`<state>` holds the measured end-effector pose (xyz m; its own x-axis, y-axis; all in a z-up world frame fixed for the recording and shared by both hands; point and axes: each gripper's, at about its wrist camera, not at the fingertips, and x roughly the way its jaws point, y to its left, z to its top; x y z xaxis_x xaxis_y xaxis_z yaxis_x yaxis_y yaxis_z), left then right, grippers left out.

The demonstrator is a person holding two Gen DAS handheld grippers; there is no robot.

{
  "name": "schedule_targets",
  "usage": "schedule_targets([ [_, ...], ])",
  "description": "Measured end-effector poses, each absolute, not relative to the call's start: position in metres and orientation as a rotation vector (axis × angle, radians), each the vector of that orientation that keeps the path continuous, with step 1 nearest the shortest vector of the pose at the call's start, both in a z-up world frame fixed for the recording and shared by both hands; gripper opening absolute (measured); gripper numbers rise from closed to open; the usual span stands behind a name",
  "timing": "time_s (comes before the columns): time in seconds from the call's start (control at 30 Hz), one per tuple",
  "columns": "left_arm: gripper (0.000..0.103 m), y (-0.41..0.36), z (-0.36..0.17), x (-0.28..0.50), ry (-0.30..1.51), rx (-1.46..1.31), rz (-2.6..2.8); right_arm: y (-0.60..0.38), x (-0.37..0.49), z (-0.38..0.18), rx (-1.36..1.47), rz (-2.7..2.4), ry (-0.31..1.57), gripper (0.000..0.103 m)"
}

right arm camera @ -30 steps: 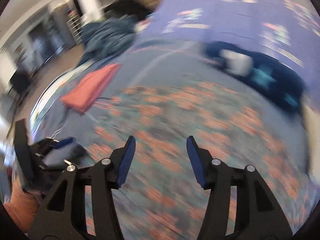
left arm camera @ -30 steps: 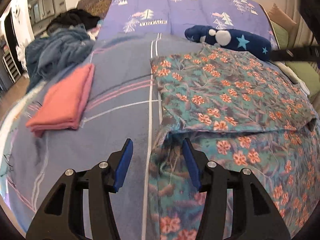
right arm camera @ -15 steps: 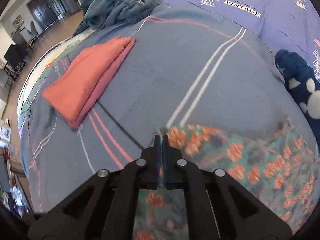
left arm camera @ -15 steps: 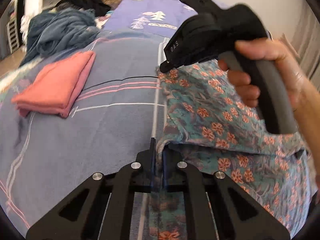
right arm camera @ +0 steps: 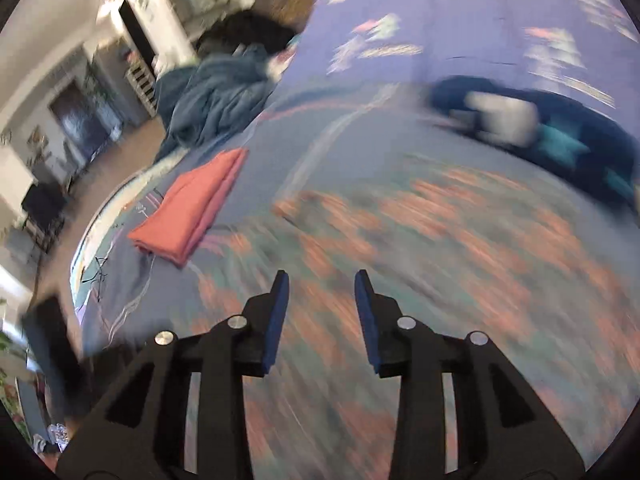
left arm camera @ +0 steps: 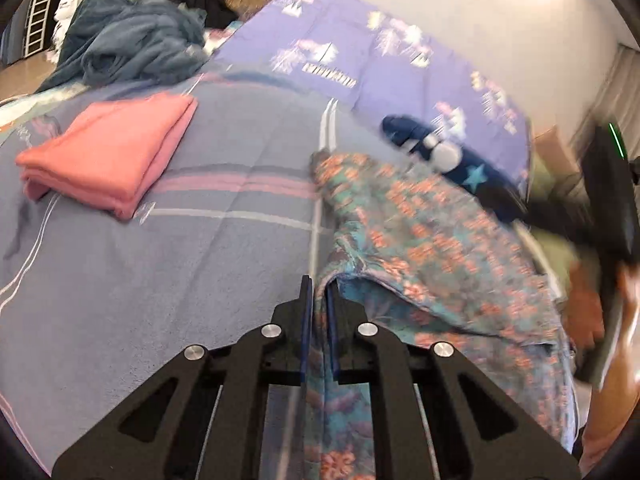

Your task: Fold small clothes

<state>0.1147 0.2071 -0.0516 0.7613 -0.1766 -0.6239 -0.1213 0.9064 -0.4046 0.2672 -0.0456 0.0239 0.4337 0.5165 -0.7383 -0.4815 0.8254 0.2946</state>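
Pinching floral garment [left arm camera: 420, 232], left tongs [left arm camera: 318, 300]

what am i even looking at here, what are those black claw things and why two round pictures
Each round picture comes from a fisheye camera mounted on a hand-held gripper, looking forward along its two black fingers with blue pads. A person holds one gripper in each hand; there is no robot arm.

In the left wrist view, the left gripper is shut on the edge of a floral garment, teal with orange flowers, spread on a bed. The person's other hand shows blurred at the right edge.

In the right wrist view, the right gripper is open above the same floral cloth and holds nothing. That picture is smeared by motion.

Also on the bed: a folded pink cloth, already done by the look of it, a crumpled blue blanket, and a navy soft item with a star.
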Motion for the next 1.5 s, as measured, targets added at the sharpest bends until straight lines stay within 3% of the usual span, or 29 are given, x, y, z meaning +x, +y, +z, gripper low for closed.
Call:
schedule_targets([
  [0.17, 0.008, 0.183, -0.011, 0.100, 0.630, -0.339, -0.111, -0.210, 0.195, 0.016, 0.260, 0.353, 0.947, 0.043],
  [0.33, 0.008, 0.155, 0.015, 0.109, 0.637, -0.238, -0.177, -0.270, 0.167, -0.008, 0.394, 0.250, 0.985, 0.043],
  [0.5, 0.008, 0.123, -0.019, 0.166, 0.818, -0.170, -0.199, -0.260, 0.198, -0.022, 0.423, 0.287, 0.963, 0.045],
  [0.57, 0.008, 0.123, -0.045, 0.184, 0.886, -0.141, -0.126, -0.261, 0.221, -0.029, 0.417, 0.272, 0.967, 0.054],
  [0.63, 0.008, 0.126, -0.064, 0.192, 0.921, -0.148, -0.092, -0.267, 0.239, -0.037, 0.422, 0.262, 0.988, 0.055],
  [0.7, 0.008, 0.129, -0.063, 0.191, 0.904, -0.162, -0.096, -0.267, 0.255, -0.046, 0.420, 0.262, 1.020, 0.007],
  [0.73, 0.008, 0.129, -0.063, 0.192, 0.907, -0.158, -0.093, -0.262, 0.260, -0.049, 0.413, 0.281, 1.050, 0.002],
  [0.93, 0.008, 0.120, -0.062, 0.187, 0.888, -0.106, -0.067, -0.259, 0.250, 0.005, 0.282, 0.289, 0.838, 0.004],
  [1.0, 0.008, 0.117, -0.061, 0.186, 0.884, -0.087, -0.056, -0.250, 0.266, -0.007, 0.167, 0.234, 0.881, 0.013],
  [1.03, 0.008, 0.118, -0.061, 0.185, 0.881, -0.080, -0.053, -0.247, 0.274, -0.024, 0.095, 0.160, 0.938, 0.027],
  [1.07, 0.008, 0.116, -0.060, 0.184, 0.876, -0.067, -0.045, -0.248, 0.276, -0.033, 0.077, 0.125, 0.967, 0.032],
  [1.3, 0.013, 0.119, -0.047, 0.174, 0.813, -0.034, 0.084, -0.283, 0.225, -0.030, 0.361, 0.306, 0.910, 0.035],
  [1.37, 0.014, 0.122, -0.047, 0.179, 0.822, -0.032, 0.095, -0.275, 0.218, -0.034, 0.347, 0.378, 0.967, 0.050],
  [1.43, 0.014, 0.122, -0.053, 0.184, 0.859, -0.022, 0.110, -0.270, 0.217, -0.041, 0.315, 0.371, 0.969, 0.057],
  [1.47, 0.015, 0.121, -0.056, 0.185, 0.866, -0.017, 0.113, -0.268, 0.219, -0.046, 0.307, 0.375, 0.960, 0.051],
  [1.5, 0.015, 0.121, -0.057, 0.185, 0.867, -0.012, 0.116, -0.264, 0.226, -0.050, 0.320, 0.395, 0.965, 0.036],
])
